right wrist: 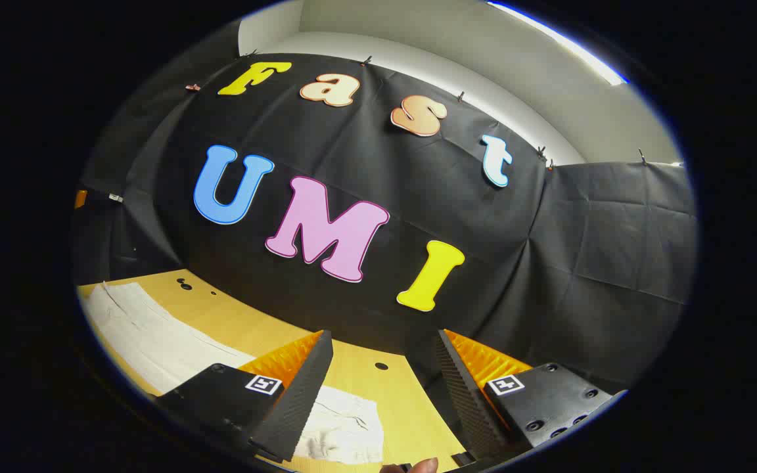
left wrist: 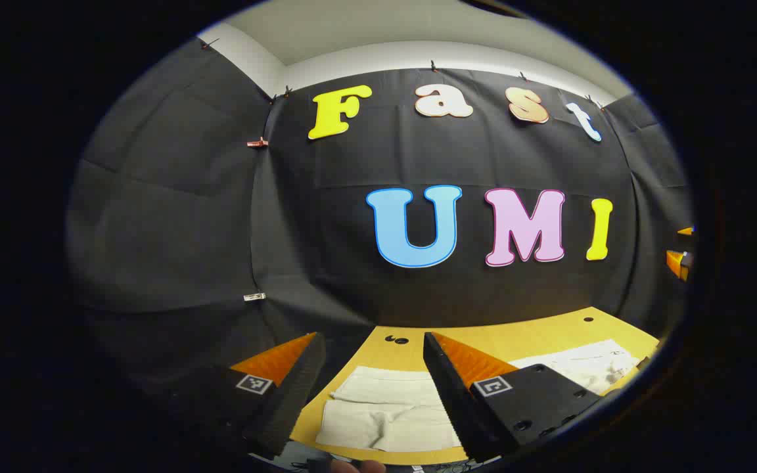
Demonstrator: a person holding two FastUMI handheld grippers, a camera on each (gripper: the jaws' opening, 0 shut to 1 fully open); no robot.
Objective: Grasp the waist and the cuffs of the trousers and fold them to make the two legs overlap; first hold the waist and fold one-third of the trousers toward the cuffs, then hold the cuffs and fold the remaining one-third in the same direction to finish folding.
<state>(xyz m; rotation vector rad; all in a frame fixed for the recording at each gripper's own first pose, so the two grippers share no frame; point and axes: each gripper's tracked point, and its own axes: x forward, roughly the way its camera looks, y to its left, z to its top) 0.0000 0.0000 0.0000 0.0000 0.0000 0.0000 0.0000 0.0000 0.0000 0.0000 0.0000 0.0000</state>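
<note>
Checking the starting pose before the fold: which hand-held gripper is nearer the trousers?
Hard to call; perhaps the left. The left hand-held gripper hangs open above one end of the white trousers. The right hand-held gripper hangs open above the other end, partly over bare table.

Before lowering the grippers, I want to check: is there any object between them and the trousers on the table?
Nothing visible. The left gripper and right gripper are open above the trousers, which lie flat on the table.

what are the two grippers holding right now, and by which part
Nothing. The left gripper and right gripper are both open, above the white trousers lying flat on the table, fingers not touching the cloth.
</note>
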